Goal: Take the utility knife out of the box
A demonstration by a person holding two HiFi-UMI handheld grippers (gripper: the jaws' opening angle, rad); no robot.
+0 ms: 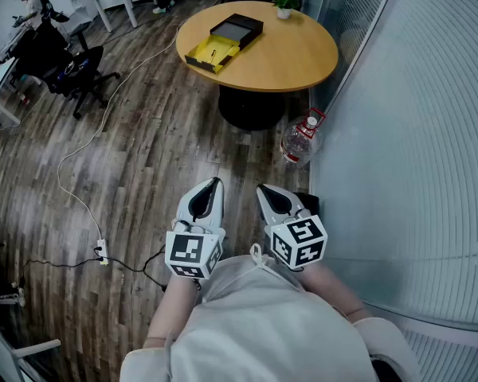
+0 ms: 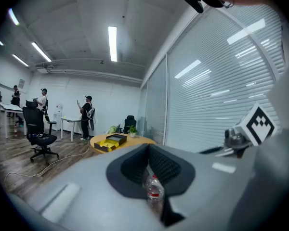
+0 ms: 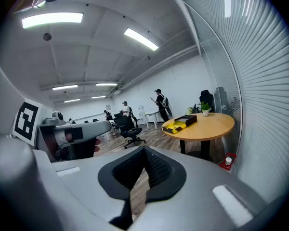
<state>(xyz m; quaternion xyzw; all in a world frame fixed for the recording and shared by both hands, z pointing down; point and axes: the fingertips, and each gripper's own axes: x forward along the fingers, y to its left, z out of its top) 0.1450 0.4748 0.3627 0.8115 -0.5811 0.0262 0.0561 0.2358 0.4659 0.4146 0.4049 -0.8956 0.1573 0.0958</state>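
We hold the left gripper [image 1: 216, 181] and right gripper [image 1: 260, 188] clenched and empty over the wood floor [image 1: 143, 134], well apart from the round table [image 1: 303, 54] by the glass wall [image 1: 414, 118]. There the box [image 1: 237, 29] lies open; its yellow tray [image 1: 199, 54] holds a thin thing, probably the utility knife [image 1: 212, 53].

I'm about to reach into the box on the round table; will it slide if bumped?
The box looks shallow and flat, so it probably won't tip. Likely light card on a smooth table, so a nudge may slide it. Its yellow half lies near the edge, so it might fall off.
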